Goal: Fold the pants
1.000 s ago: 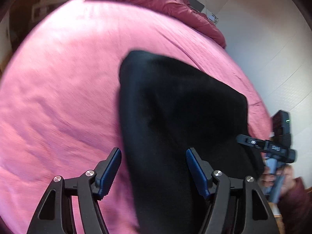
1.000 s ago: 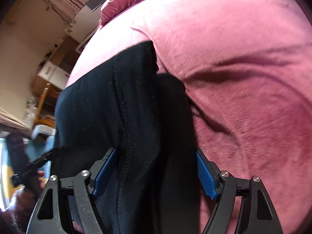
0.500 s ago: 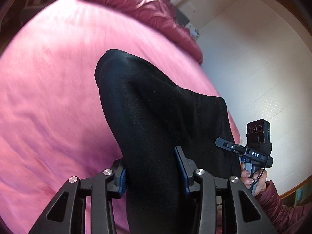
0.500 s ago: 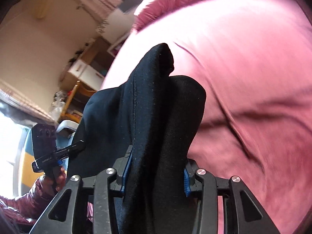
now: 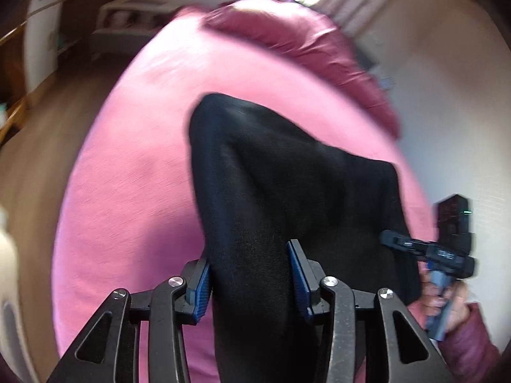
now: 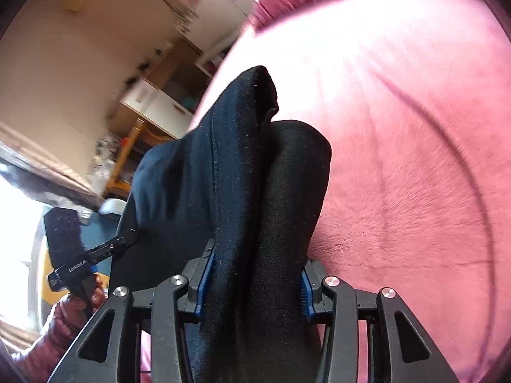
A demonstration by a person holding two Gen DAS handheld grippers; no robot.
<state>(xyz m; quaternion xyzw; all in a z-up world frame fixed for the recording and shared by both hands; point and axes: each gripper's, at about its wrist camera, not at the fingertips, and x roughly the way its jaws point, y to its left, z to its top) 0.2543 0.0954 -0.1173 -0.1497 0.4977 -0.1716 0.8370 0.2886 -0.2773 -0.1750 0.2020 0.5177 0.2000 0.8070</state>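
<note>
Black fabric fills the gap between the blue-padded fingers of both grippers. Nearest the left wrist camera, the left gripper (image 5: 249, 279) is clenched on a thick fold of the pants (image 5: 274, 191), the cloth running straight between its pads and down past the bottom of the view. In the right wrist view the right gripper (image 6: 254, 282) likewise pinches a bunched double layer of the pants (image 6: 255, 172), a stitched seam running up the left-hand layer.

Beyond the jaws, the cloth rises from each grip to a rounded peak held up off the pink bedspread (image 5: 134, 185), and a stretch of it spans between the two grips. Each camera catches the other gripper at the side of its view, clamped on the far edge of the cloth.

Farther back, a rumpled darker pink quilt (image 5: 303, 41) lies along the far end of the bed, and blurred white drawers (image 6: 156, 105) stand by the wall.
</note>
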